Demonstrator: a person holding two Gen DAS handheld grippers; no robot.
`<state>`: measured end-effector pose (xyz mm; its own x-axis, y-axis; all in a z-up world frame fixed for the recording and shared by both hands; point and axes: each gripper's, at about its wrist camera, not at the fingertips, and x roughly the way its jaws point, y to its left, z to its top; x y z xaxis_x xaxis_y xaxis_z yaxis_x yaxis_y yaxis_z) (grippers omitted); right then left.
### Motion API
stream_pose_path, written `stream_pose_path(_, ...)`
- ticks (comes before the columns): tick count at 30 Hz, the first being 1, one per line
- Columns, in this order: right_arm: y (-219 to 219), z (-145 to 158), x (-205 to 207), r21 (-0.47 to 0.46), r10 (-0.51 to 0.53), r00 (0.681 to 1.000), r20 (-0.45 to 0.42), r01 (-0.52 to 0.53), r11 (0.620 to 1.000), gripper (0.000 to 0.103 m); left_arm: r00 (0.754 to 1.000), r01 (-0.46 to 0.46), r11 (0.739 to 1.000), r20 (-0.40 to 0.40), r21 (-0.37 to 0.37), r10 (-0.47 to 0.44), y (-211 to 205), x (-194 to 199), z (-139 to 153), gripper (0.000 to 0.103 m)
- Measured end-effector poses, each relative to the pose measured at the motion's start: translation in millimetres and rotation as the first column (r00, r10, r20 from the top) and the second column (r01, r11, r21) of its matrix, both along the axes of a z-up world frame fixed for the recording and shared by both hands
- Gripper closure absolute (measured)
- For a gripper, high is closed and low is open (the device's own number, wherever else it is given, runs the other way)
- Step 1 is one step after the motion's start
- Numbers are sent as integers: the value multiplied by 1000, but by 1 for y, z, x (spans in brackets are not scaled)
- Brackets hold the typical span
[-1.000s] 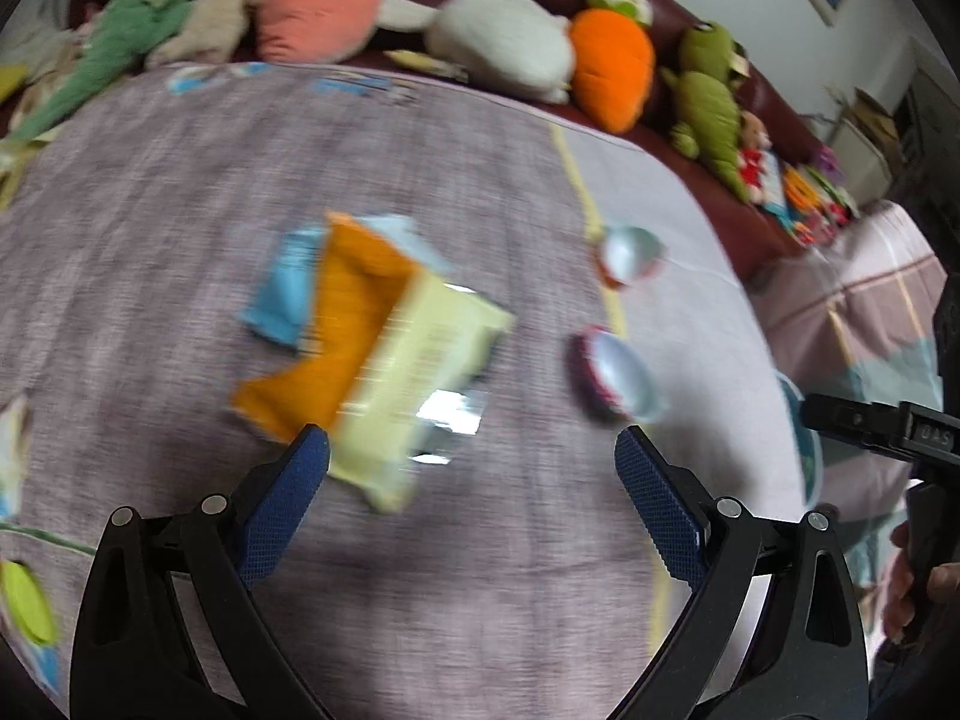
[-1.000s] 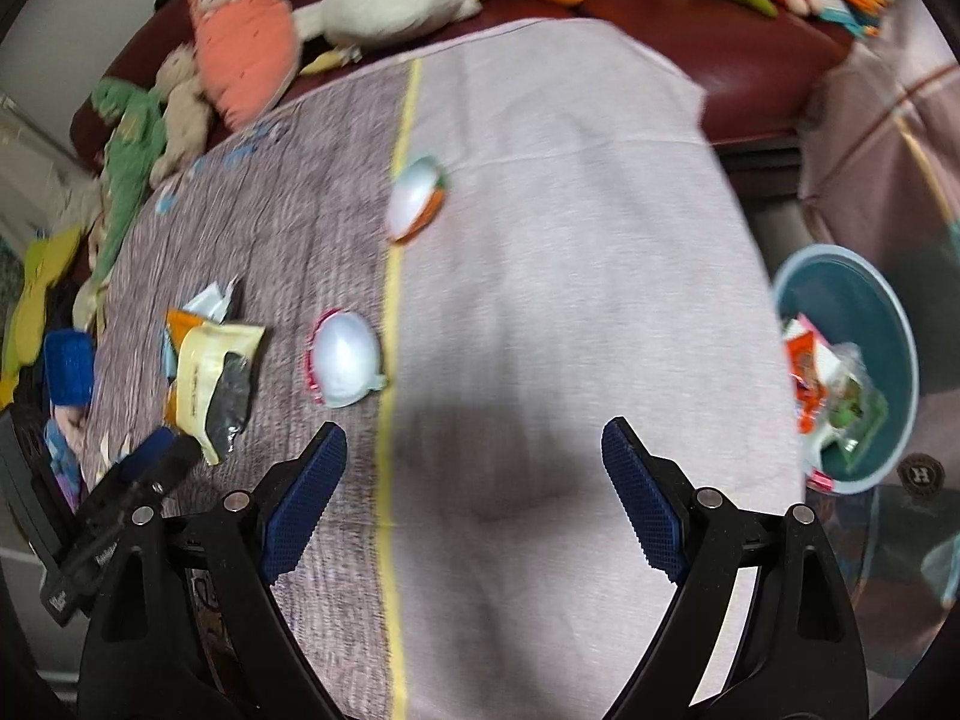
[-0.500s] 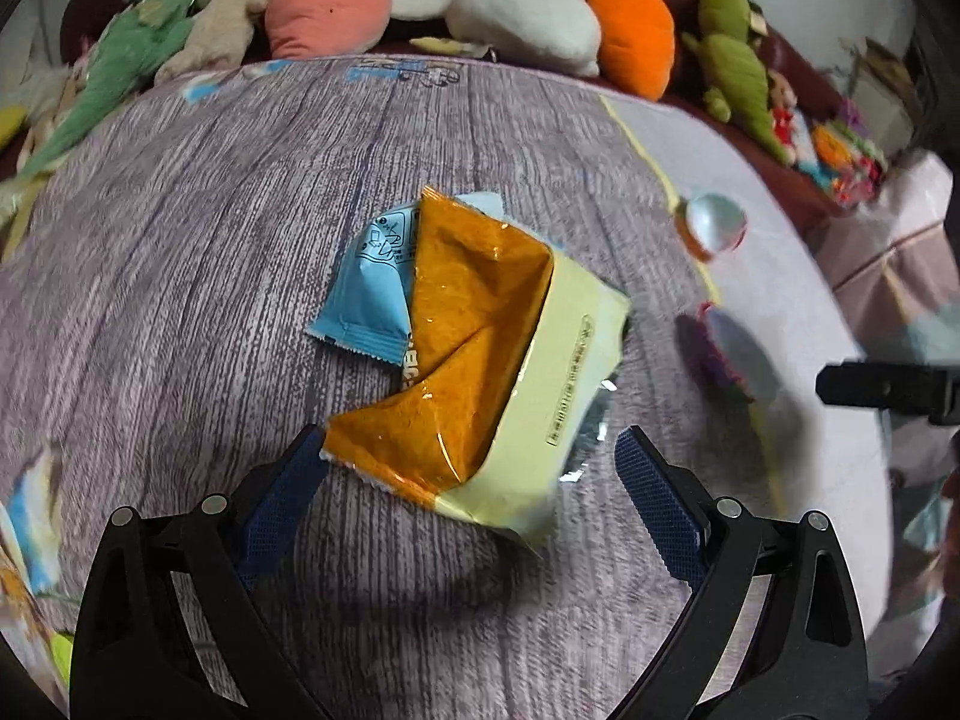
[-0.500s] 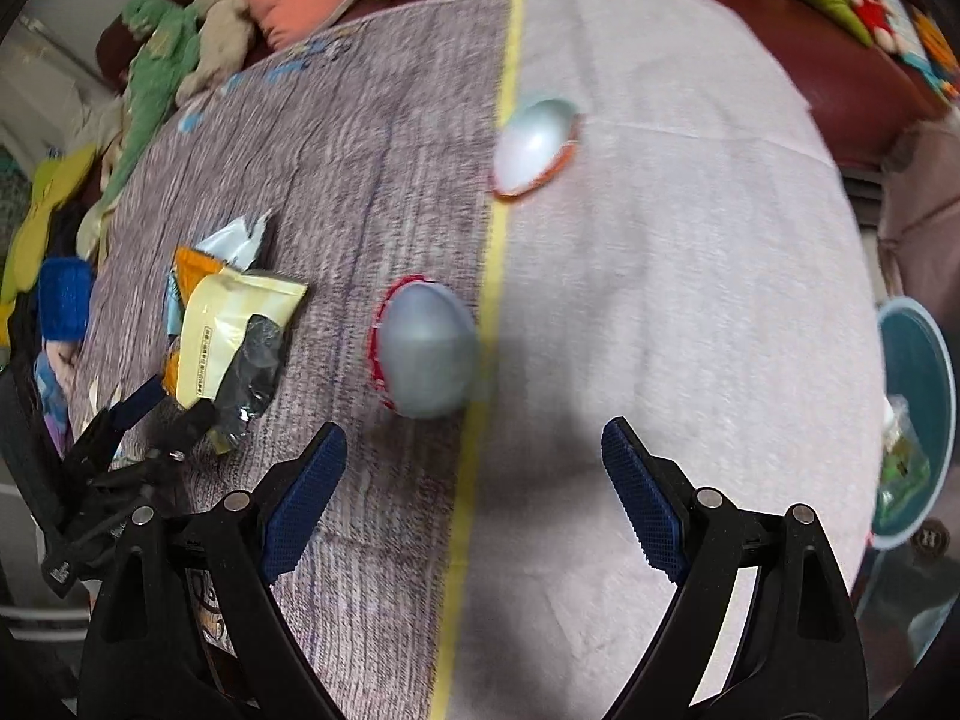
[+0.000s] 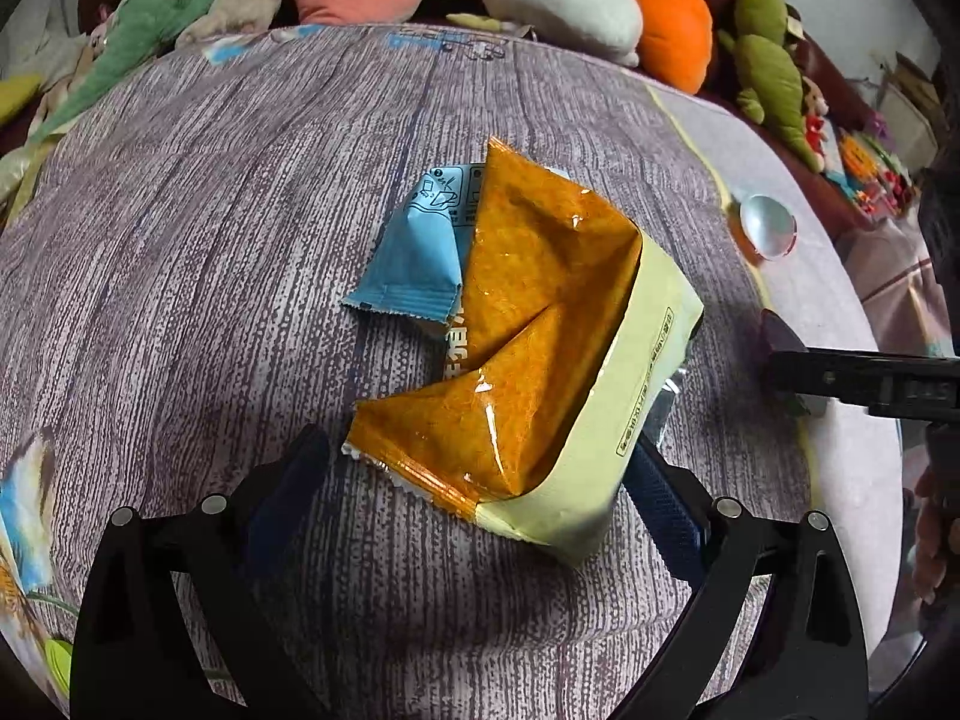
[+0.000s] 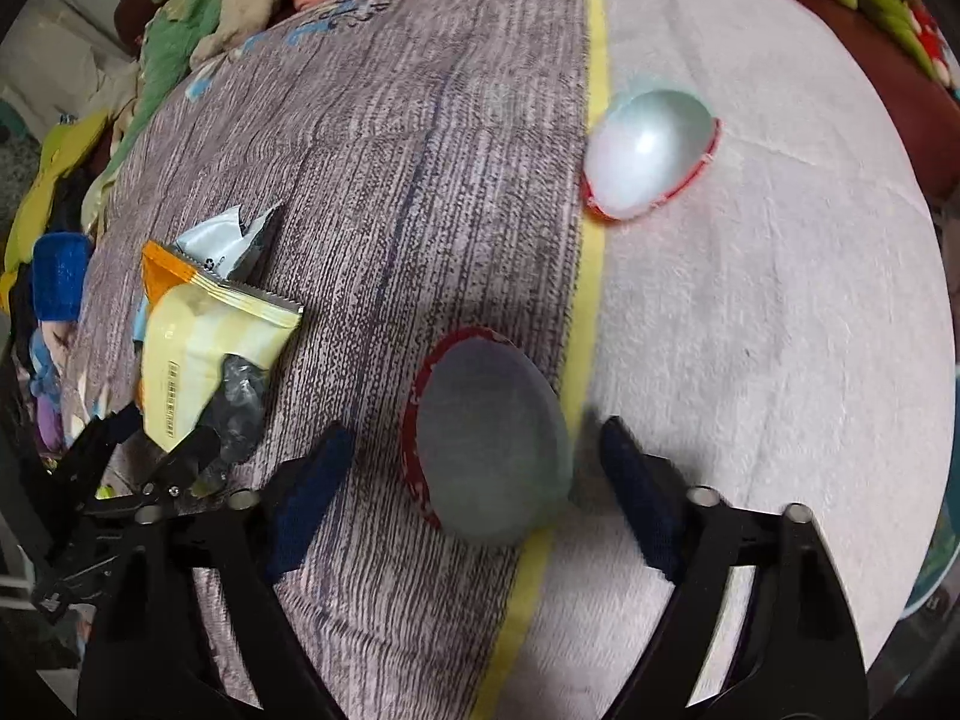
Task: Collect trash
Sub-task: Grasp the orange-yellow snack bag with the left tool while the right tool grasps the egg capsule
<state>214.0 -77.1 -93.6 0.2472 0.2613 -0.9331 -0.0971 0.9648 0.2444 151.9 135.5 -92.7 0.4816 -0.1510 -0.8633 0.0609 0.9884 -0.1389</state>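
Observation:
An orange and pale yellow snack bag (image 5: pixel 540 372) lies on a blue wrapper (image 5: pixel 420 258) on the cloth-covered table. My left gripper (image 5: pixel 480 480) is open, its fingers either side of the bag's near end. In the right wrist view the same bag (image 6: pixel 198 354) sits at the left. My right gripper (image 6: pixel 474 486) is open around a red-rimmed silver dome lid (image 6: pixel 489 438). A second silver dome lid (image 6: pixel 651 153) lies farther back, and it also shows in the left wrist view (image 5: pixel 768 222).
Plush toys (image 5: pixel 564 0) line the sofa behind the table. A yellow stripe (image 6: pixel 585 276) divides the purple and pale halves of the cloth. The teal bin's rim (image 6: pixel 939 564) shows at the right edge, off the table.
Both grippers moved forward and down. The left closed in on the snack bag, the right on the near dome lid. Both stay open.

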Motion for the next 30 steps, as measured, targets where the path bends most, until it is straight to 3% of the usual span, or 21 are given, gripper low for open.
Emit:
stream_pose_path(1, 0, -1, 0, -3, 1, 1000, 4, -1, 1000, 51, 1000, 3, 1000, 3, 3, -3, -1, 1, 0, 7)
stream_pose_path(4, -4, -1, -2, 10, -6, 1000, 18, 6, 1000, 51, 1000, 11, 1000, 19, -3, -11, -7, 1, 0, 8)
stream_pose_path(7, -15, 1, -9, 24, -22, 1000, 18, 22, 999, 51, 999, -2, 1000, 36, 25, 2, -11, -1, 3, 36)
stream_pose_path(10, -24, 4, -15, 31, -36, 999, 21, 35, 999, 51, 999, -21, 1000, 32, 5, 21, -9, -3, 5, 45)
stream_pose_path(21, -63, 23, -40, 82, -104, 993, 59, 99, 992, 51, 1000, 13, 998, 28, -58, -11, -40, -31, 23, 47)
stream_pose_path(30, -107, 38, -68, 132, -170, 981, 94, 157, 979, 51, 996, 83, 995, 42, -48, -81, -86, -43, 38, 47)
